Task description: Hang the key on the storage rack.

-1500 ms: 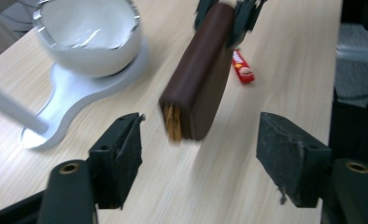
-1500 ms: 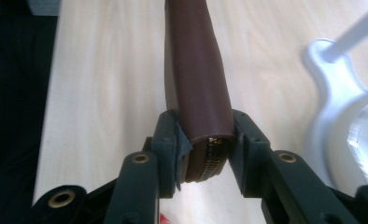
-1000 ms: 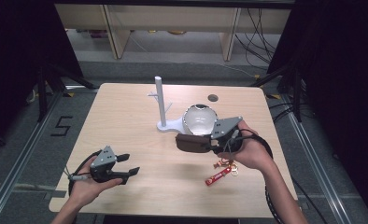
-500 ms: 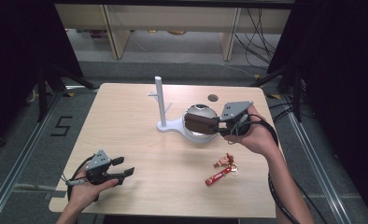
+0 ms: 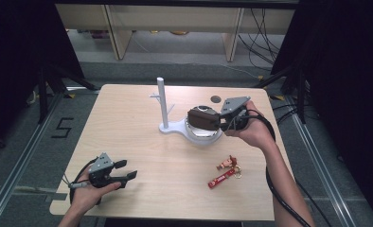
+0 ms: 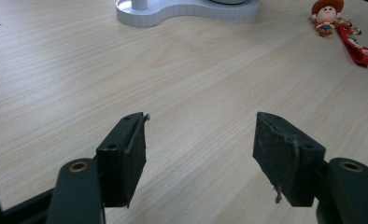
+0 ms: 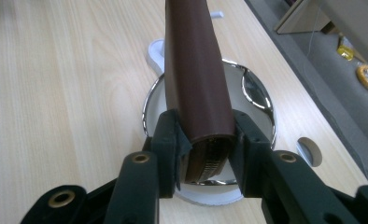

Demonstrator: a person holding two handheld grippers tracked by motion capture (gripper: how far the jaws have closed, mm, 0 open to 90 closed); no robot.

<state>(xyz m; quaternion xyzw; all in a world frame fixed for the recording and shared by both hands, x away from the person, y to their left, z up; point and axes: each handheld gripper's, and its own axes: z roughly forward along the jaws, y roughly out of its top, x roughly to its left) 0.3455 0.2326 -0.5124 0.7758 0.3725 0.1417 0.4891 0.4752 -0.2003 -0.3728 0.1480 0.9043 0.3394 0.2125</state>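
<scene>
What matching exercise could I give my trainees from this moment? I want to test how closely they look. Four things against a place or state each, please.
Things:
1. brown wallet
2. left gripper
3. red keychain
4. white stand

Places or states:
A. lying flat on the table near the person's right forearm
B. upright at the middle of the table, beside the round tray
C. clamped in the right gripper above the round tray
D. jaws apart, nothing between them

Pairs: 1-C, 2-D, 3-A, 4-B
</scene>
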